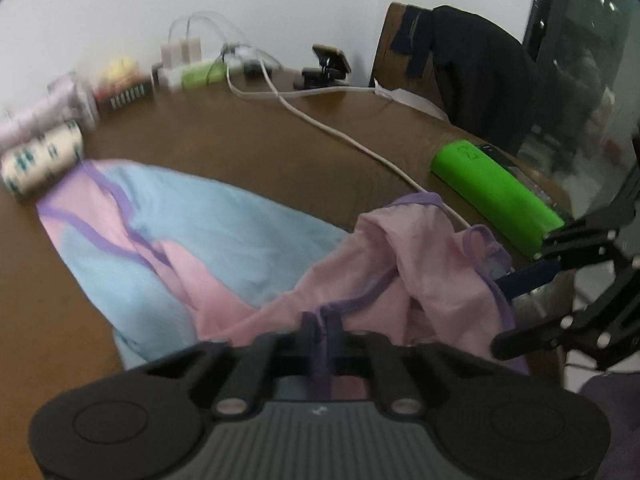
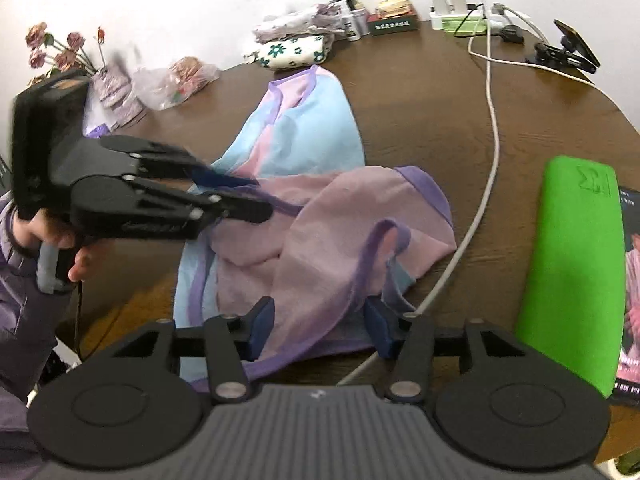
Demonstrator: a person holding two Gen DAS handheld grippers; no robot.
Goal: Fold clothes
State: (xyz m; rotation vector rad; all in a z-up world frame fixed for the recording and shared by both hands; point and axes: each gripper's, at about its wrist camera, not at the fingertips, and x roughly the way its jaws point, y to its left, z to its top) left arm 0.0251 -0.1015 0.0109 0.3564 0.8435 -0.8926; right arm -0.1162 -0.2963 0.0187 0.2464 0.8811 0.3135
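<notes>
A pink and light-blue garment [image 1: 224,240] with purple trim lies crumpled on the brown table [image 1: 248,136]. My left gripper [image 1: 324,330] is shut on its purple hem at the near edge. From the right wrist view, the left gripper [image 2: 256,198] pinches the garment [image 2: 312,140] from the left, held by a hand in a purple sleeve. My right gripper [image 2: 320,326] stands open at the garment's near right part, pink fabric lying between its blue pads [image 2: 262,326]. In the left wrist view the right gripper [image 1: 514,312] sits at the garment's right end.
A green case [image 2: 576,272] lies right of the garment, beside a white cable [image 2: 490,128]. Folded floral cloths [image 2: 292,50], a plastic bag [image 2: 176,80], flowers [image 2: 52,52], chargers [image 2: 452,4] and a clamped phone [image 2: 572,48] line the far edge. A chair with dark clothing [image 1: 472,72] stands behind.
</notes>
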